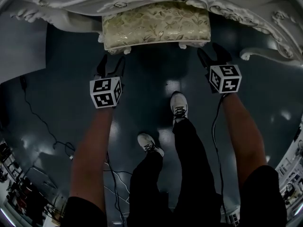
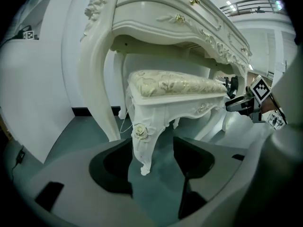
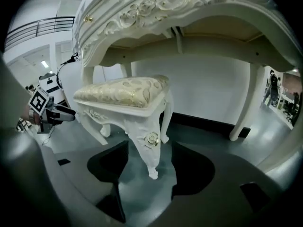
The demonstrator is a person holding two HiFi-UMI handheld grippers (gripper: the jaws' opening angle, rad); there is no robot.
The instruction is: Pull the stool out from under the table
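A white carved stool (image 1: 156, 25) with a gold floral cushion stands half under the ornate white table (image 1: 236, 4). My left gripper (image 1: 111, 63) is at the stool's front left corner and my right gripper (image 1: 213, 55) at its front right corner. In the left gripper view the jaws (image 2: 154, 163) stand open, with the stool's rose-carved leg (image 2: 143, 143) in the gap and no pad pressing on it. In the right gripper view the jaws (image 3: 147, 170) are open too, around the other front leg (image 3: 151, 148), with a gap on both sides.
The person's legs and white sneakers (image 1: 179, 105) stand on the dark glossy floor just behind the grippers. Cables (image 1: 45, 124) trail over the floor at the left. The table's curved legs (image 2: 97, 79) flank the stool, and a white wall is behind.
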